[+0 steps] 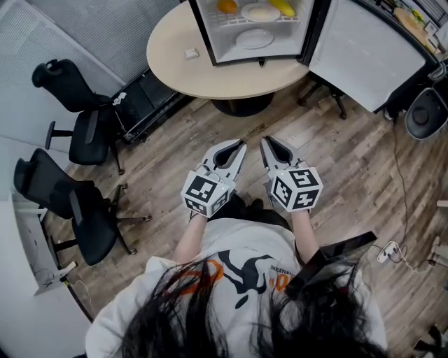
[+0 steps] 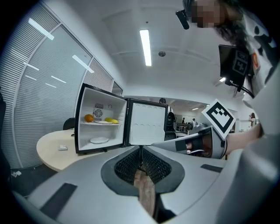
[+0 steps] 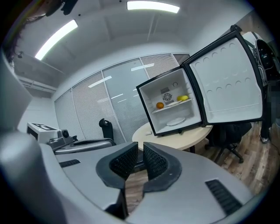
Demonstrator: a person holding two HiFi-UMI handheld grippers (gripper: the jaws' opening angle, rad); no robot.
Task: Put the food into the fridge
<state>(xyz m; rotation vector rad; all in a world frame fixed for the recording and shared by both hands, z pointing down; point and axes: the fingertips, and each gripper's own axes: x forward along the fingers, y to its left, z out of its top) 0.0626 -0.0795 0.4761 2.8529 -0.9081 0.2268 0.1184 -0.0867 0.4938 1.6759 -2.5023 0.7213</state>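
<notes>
The small fridge (image 1: 201,35) stands open on the round table (image 1: 182,73). On its upper shelf lie an orange (image 1: 227,6), a plate of food (image 1: 260,12) and a yellow fruit (image 1: 283,7); a white plate (image 1: 255,38) sits below. Both grippers hover side by side over the wooden floor, well short of the table and pointing at the fridge. My left gripper (image 1: 241,144) (image 2: 141,151) is shut and empty. My right gripper (image 1: 264,142) (image 3: 139,159) holds nothing, with only a thin slit between its pads. From the right gripper view the orange (image 3: 160,105) shows inside.
The fridge door (image 1: 364,52) swings out to the right over the table's edge. A small white object (image 1: 191,53) lies on the table left of the fridge. Two black office chairs (image 1: 77,105) (image 1: 70,203) stand at the left. Cables and a power strip (image 1: 389,250) lie on the floor at right.
</notes>
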